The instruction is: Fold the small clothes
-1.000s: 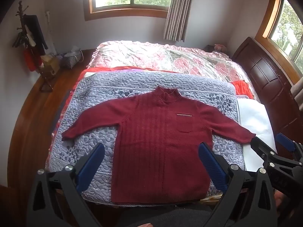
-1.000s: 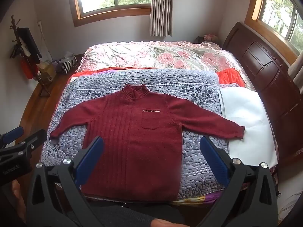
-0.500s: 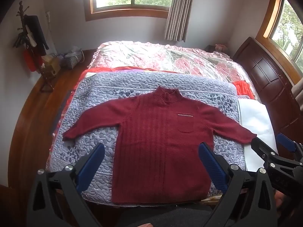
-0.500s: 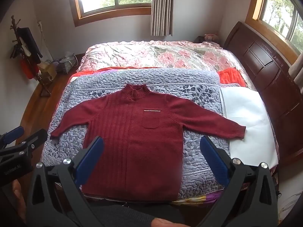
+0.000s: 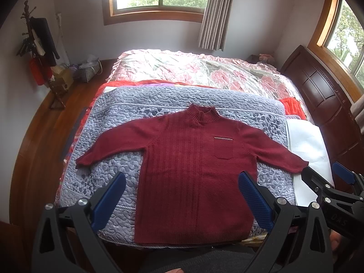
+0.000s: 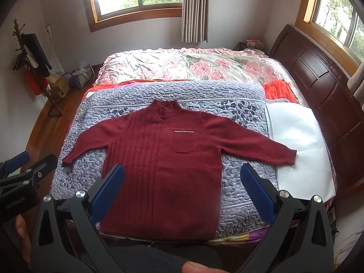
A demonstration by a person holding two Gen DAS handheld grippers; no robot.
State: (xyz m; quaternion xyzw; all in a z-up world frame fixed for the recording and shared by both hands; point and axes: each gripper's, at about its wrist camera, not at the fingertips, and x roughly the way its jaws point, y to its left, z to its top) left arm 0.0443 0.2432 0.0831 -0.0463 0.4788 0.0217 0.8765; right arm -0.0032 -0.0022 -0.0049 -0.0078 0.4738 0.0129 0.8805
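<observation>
A dark red knitted sweater lies flat and face up on a lilac quilted blanket, sleeves spread to both sides, collar away from me, chest pocket showing. My left gripper hovers open above the sweater's lower half, holding nothing. My right gripper is likewise open and empty above the hem area. Each gripper also shows at the edge of the other's view: the right gripper near the right cuff, the left gripper beyond the left cuff.
The blanket lies on a bed with a floral cover. A white sheet and red cloth lie to the right by a dark wooden headboard. A coat rack and basket stand on the wooden floor at left.
Both views have shifted very slightly; the sweater lies as before and both grippers stay open and empty.
</observation>
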